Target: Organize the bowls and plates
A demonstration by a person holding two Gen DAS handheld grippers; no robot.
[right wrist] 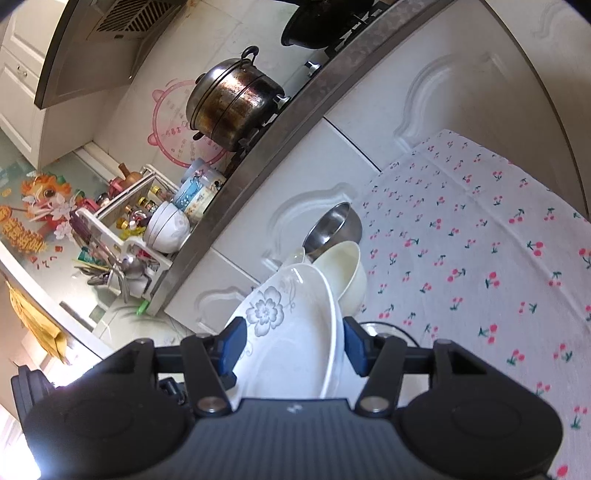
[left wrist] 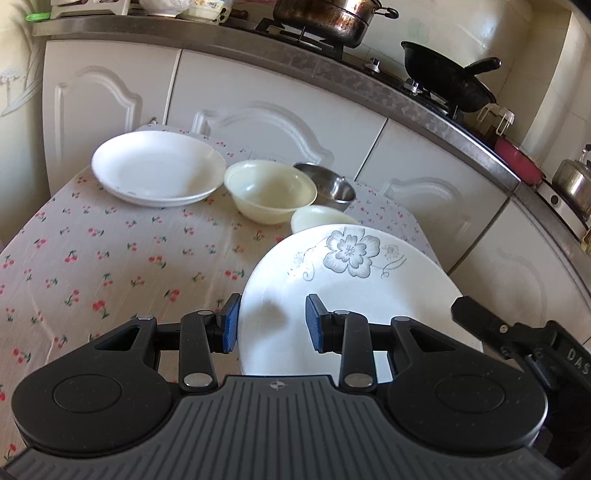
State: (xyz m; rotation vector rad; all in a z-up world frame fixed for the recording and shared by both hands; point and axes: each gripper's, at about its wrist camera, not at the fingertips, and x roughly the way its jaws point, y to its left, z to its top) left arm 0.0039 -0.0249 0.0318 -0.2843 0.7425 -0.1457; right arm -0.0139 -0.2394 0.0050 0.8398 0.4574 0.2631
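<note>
White letters "DAS" on the black body of the right gripper (left wrist: 535,343), lower right edge.

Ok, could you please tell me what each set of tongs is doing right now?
Left tongs: open, empty, over the floral plate.
Right tongs: closed on the floral plate.

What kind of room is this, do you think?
Most likely a home kitchen: a steel pot and black wok sit on a gas stove, with a range hood above and white cabinet doors below.
</note>
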